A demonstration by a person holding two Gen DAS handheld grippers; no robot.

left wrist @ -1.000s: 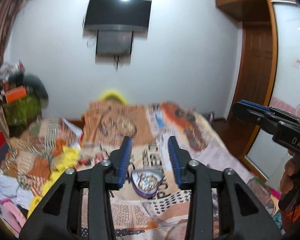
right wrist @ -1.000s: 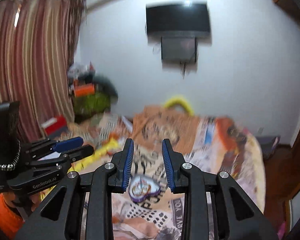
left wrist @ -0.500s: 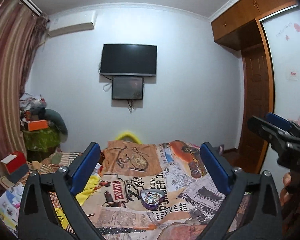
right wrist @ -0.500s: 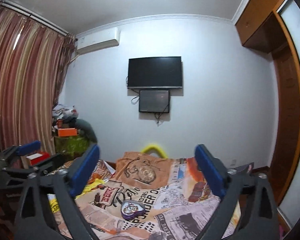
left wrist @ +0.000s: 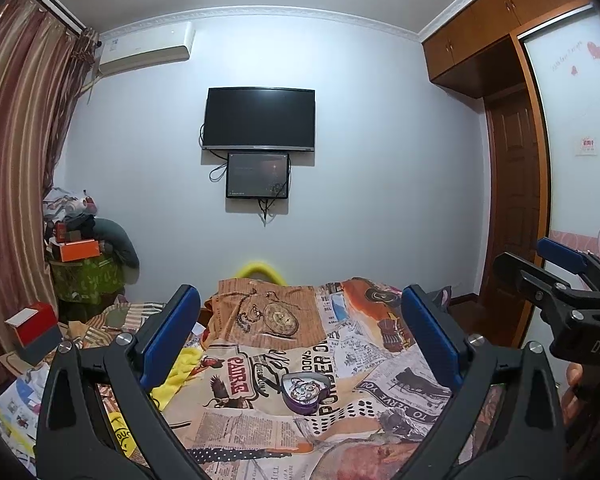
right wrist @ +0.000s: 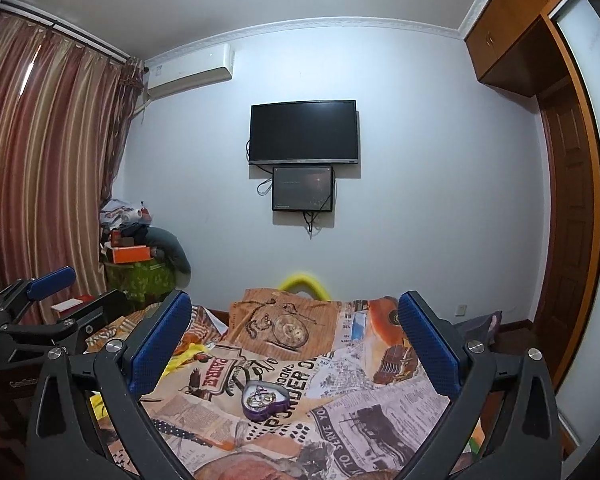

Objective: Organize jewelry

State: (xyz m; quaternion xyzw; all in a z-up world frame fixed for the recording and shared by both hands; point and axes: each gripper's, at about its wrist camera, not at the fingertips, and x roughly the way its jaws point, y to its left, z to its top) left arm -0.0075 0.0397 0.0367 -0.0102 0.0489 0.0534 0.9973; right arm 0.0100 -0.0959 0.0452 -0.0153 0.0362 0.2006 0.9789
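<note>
1. Left wrist view: the bed with its newspaper-print patchwork bedspread (left wrist: 260,420) fills the lower half of the picture, under a plain pale wall carrying a black flat-screen television (left wrist: 259,119). Both views look nearly level across the room, where a second ago they were tipped down at the bedspread and blurred.

2. The left gripper (left wrist: 300,344), a black two-finger claw with blue pads, stands spread as wide as it goes, with nothing between its fingers. Its jaws have just been opening: a second ago the pads stood close together, framing the box without touching it.

3. The right gripper (right wrist: 296,340), the same black and blue build, is likewise fully spread and empty. Its jaws have just been opening too, from a narrow gap a second ago.

4. The purple heart-shaped jewelry box (left wrist: 305,392) lies open on the bedspread, midway between the pads in each view but well beyond them, touched by neither claw. It looks smaller and farther off than it did a second ago, so both claws have drawn back from it.

5. Inside the box sits a tangle of silver and gold jewelry (right wrist: 260,398); the single pieces are too small to tell apart.

6. My reading: with both claws empty, wide and backed away, no piece is in hand, and the sorting either has not started or sits between picks.
</note>
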